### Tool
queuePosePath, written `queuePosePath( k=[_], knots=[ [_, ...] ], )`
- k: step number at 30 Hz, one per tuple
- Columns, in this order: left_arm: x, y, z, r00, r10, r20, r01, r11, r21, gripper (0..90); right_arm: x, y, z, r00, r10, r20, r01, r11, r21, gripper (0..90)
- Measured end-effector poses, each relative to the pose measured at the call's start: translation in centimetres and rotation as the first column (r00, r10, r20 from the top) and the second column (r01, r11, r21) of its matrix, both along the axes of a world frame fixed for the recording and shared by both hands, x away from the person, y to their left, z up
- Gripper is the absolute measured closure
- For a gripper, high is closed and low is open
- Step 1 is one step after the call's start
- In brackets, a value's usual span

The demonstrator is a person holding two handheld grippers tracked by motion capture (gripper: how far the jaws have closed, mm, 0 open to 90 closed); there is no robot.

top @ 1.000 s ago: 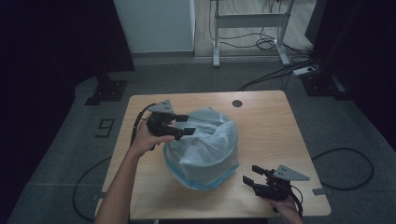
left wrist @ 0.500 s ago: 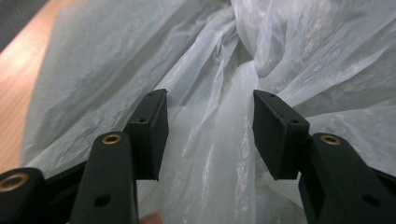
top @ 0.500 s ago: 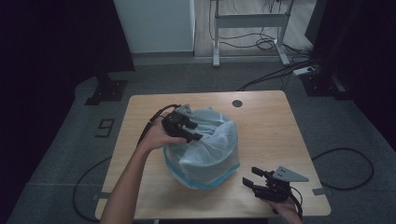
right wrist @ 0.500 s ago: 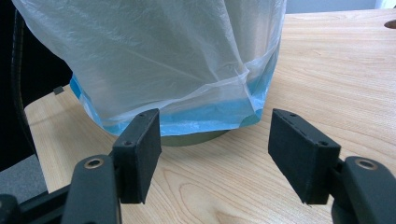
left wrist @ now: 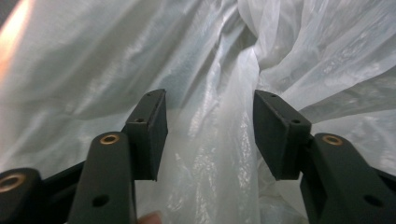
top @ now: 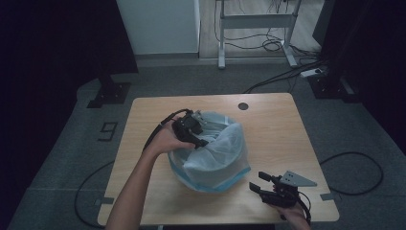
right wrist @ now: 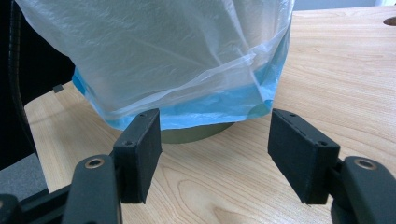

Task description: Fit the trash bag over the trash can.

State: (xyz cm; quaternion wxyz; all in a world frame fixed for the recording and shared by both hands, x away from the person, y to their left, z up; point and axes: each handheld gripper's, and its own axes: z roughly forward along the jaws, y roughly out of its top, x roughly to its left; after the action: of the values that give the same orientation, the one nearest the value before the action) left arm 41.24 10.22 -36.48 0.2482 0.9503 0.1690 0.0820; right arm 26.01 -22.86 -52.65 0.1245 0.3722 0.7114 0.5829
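**Inside the bag, lining the bin**

Plainly, in the high view the left gripper (top: 200,140) dips into the plastic bag (top: 218,155) at table centre — apparently to spread it. In the left gripper view its jaws gape around a fold. In the right gripper view the right gripper (right wrist: 212,154) waits open at 5 o'clock of the bin (right wrist: 198,133); contents hidden.

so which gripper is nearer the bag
Left. The left gripper is down inside the bag, jaws open around a fold of it. The right gripper sits apart on the table beside it, jaws open.
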Motion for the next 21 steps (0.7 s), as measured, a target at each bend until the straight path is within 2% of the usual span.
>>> queuePosePath(
  k=[3, 6, 9, 16, 21],
  knots=[
    [-0.3, 0.7, 1.2, 0.9998, -0.003, 0.019, 0.005, 0.9963, -0.086, 45.1, 0.0, 0.0, 0.0, 1.0000, 0.001, 0.000, -0.001, 1.000, -0.002, 34.3],
    [-0.5, 1.1, 2.2, 0.9995, -0.004, 0.030, 0.009, 0.9864, -0.164, 44.6, 0.0, 0.0, 0.0, 1.0000, 0.001, -0.001, -0.001, 1.000, -0.001, 34.2],
    [-0.4, 1.1, 2.9, 0.9992, -0.007, 0.040, 0.015, 0.9757, -0.218, 43.4, 0.0, 0.2, 0.0, 1.0000, 0.004, 0.000, -0.004, 1.000, -0.003, 34.3],
    [0.1, -0.3, 3.4, 0.9990, -0.023, 0.039, 0.031, 0.9736, -0.226, 40.8, 0.0, 0.0, 0.1, 1.0000, 0.003, 0.000, -0.003, 1.000, 0.000, 34.2],
    [1.1, -2.0, 3.2, 0.9989, -0.032, 0.033, 0.038, 0.9780, -0.205, 39.0, 0.0, -0.3, 0.2, 1.0000, -0.006, 0.003, 0.006, 1.000, 0.013, 34.2]
  ],
)
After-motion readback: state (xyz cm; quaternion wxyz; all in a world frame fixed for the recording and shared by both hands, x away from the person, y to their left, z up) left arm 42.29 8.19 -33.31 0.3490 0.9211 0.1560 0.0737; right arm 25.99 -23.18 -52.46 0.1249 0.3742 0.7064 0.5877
